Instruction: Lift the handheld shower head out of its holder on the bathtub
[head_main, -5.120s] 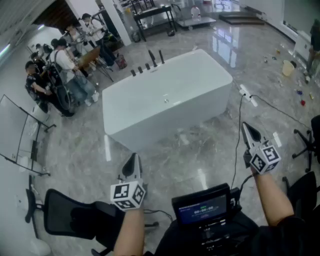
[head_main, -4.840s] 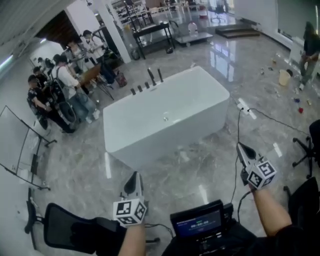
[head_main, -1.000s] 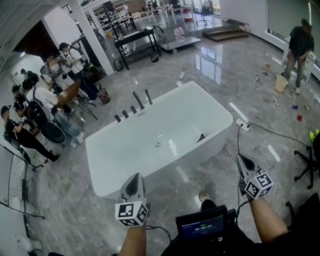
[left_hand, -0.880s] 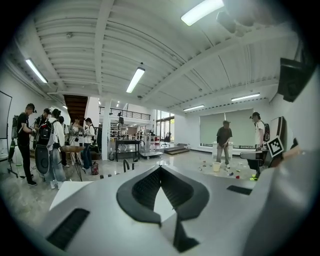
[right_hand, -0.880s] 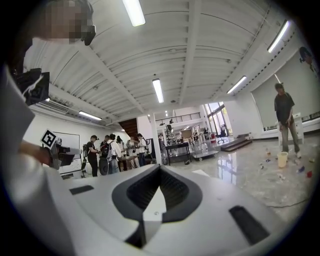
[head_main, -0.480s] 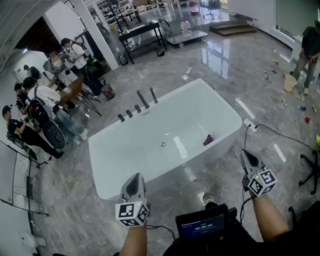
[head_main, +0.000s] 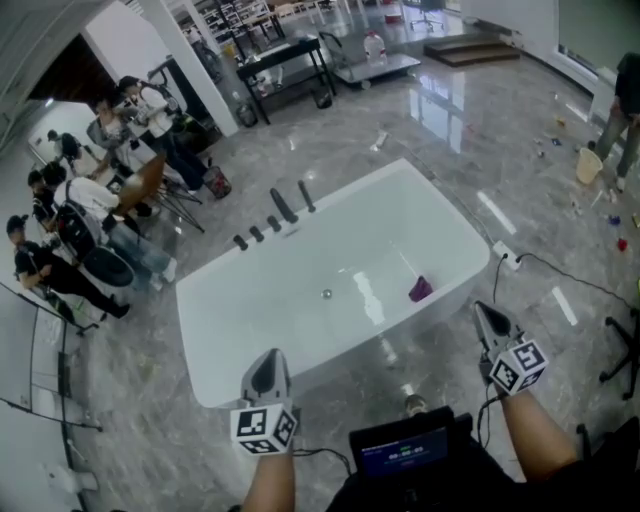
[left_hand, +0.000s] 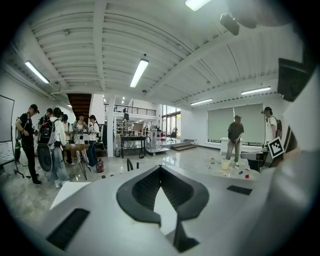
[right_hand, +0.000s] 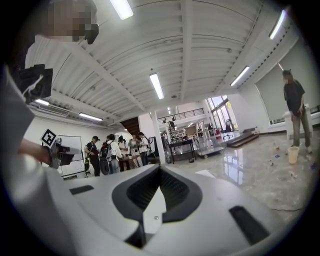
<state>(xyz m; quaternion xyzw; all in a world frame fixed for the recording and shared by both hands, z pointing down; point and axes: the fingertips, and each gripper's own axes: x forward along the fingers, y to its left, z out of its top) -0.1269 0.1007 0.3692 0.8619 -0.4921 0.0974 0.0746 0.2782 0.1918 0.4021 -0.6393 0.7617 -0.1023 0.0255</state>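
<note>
White bathtub, black fixtures on rim

Left gripper: we hold its jaws closed together, empty, tipped slightly down.
Right gripper: jaws closed together, empty, pointing forward.
Arms: our left forearm and right forearm reach ahead, well apart.

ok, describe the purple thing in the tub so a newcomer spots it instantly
Find the big white bathtub in the middle of the marble floor. Inside its basin, right of the metal drain in the head view, lies a small purple object. It is the only coloured thing in there; the dark fittings stand on the far rim.
</note>
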